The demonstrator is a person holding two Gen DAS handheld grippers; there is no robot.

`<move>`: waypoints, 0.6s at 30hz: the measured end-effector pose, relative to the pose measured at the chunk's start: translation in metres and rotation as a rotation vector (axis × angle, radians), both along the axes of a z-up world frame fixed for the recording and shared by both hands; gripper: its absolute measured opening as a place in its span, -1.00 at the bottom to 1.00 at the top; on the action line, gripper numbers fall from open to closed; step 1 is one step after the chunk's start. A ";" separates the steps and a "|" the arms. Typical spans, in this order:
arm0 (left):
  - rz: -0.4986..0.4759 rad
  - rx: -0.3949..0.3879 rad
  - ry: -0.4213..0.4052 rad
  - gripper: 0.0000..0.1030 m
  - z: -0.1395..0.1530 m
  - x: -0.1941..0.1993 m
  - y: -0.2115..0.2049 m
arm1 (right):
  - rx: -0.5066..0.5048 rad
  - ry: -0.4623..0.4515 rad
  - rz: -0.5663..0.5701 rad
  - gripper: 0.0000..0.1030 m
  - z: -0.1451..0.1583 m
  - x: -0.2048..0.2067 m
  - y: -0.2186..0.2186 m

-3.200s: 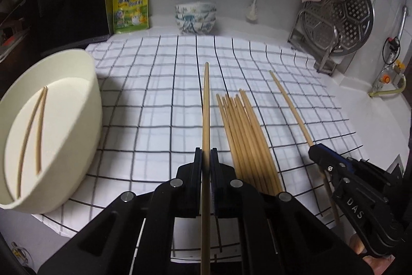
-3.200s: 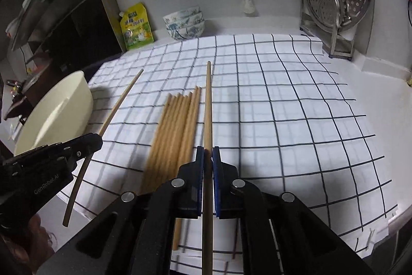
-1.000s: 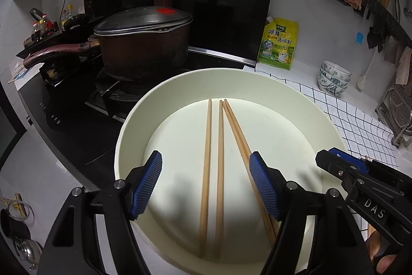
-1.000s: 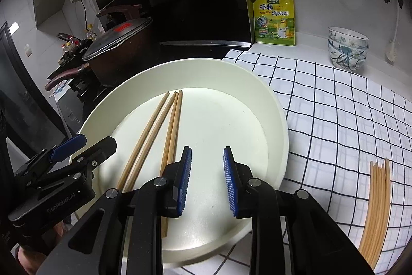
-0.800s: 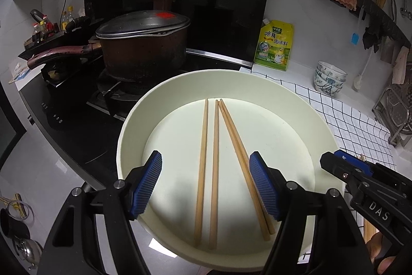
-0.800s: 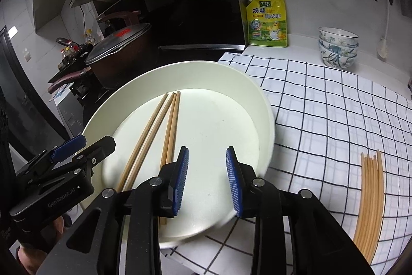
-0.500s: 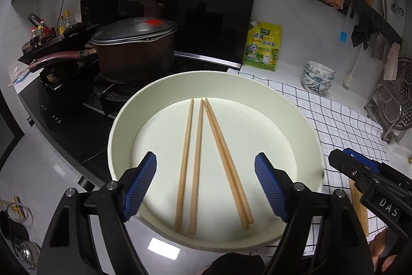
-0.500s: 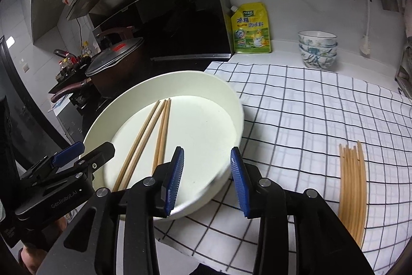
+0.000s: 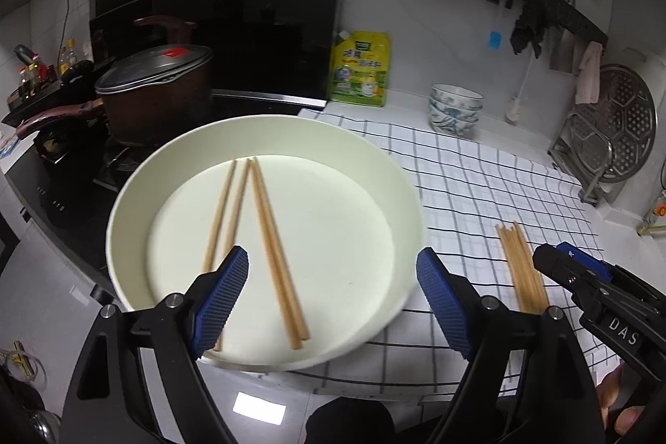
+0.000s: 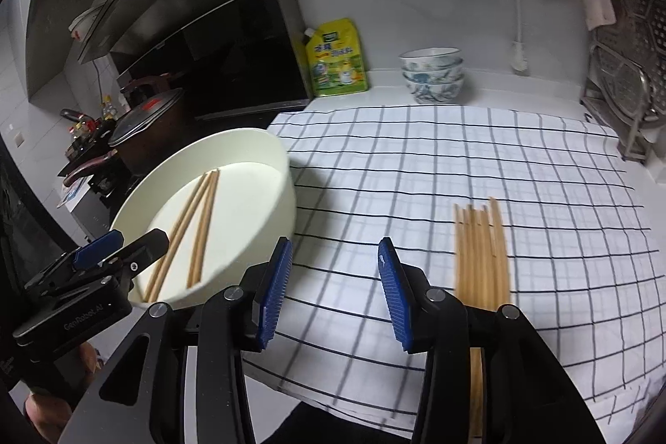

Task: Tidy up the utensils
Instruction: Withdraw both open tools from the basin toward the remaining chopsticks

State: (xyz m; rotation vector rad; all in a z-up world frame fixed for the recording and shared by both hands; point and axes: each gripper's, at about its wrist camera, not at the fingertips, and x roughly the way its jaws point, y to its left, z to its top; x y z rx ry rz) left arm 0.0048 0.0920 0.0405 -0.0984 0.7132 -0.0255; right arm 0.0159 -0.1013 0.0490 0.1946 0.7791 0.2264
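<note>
A cream round basin (image 9: 387, 177) stands at the left edge of the checked cloth and holds several wooden chopsticks (image 9: 272, 248); both also show in the right wrist view, the basin (image 10: 266, 211) and the chopsticks (image 10: 200, 223). A bundle of several loose chopsticks (image 9: 520, 269) lies on the cloth to the right, also in the right wrist view (image 10: 478, 252). My left gripper (image 9: 333, 302) is open and empty above the basin's near rim. My right gripper (image 10: 333, 294) is open and empty over the cloth between basin and bundle.
A lidded pot (image 9: 154, 94) sits on the black stove left of the basin. A yellow pouch (image 9: 360, 69) and stacked bowls (image 9: 456, 109) stand at the back wall. A steamer rack (image 9: 616, 136) stands far right. The checked cloth (image 10: 458, 161) covers the counter.
Both grippers let go of their chopsticks into the basin, then pulled back and swung right. The jaws have opened wider and the loose bundle has come into view.
</note>
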 end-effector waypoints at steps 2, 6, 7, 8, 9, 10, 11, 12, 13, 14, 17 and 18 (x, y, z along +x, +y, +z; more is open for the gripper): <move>-0.018 -0.004 -0.001 0.58 0.001 0.000 -0.010 | -0.010 0.002 -0.019 -0.18 -0.001 -0.004 -0.011; -0.054 -0.010 0.001 0.60 0.000 -0.001 -0.029 | -0.021 0.005 -0.057 -0.17 -0.003 -0.011 -0.031; -0.061 -0.012 0.002 0.60 0.000 -0.001 -0.033 | -0.024 0.008 -0.069 -0.17 -0.004 -0.013 -0.037; -0.068 -0.013 0.004 0.60 0.000 0.000 -0.037 | -0.025 0.009 -0.076 -0.16 -0.005 -0.013 -0.041; -0.076 -0.014 0.005 0.60 0.000 0.000 -0.041 | -0.027 0.010 -0.082 -0.16 -0.006 -0.014 -0.044; -0.084 -0.013 0.007 0.60 -0.001 0.001 -0.045 | -0.030 0.012 -0.090 -0.15 -0.007 -0.015 -0.049; -0.090 -0.011 0.008 0.60 -0.002 0.001 -0.049 | -0.032 0.013 -0.094 -0.14 -0.007 -0.016 -0.052; -0.095 -0.008 0.010 0.60 -0.002 0.001 -0.052 | -0.034 0.014 -0.099 -0.14 -0.008 -0.016 -0.055; -0.099 -0.006 0.012 0.60 -0.003 0.001 -0.054 | -0.036 0.016 -0.103 -0.14 -0.009 -0.017 -0.058; -0.102 -0.006 0.016 0.60 -0.004 0.002 -0.057 | -0.038 0.017 -0.105 -0.14 -0.009 -0.017 -0.060; -0.113 -0.012 0.027 0.63 -0.006 0.004 -0.064 | -0.036 0.022 -0.113 -0.14 -0.012 -0.015 -0.068; -0.117 -0.015 0.031 0.64 -0.007 0.005 -0.066 | -0.032 0.023 -0.116 -0.14 -0.014 -0.014 -0.070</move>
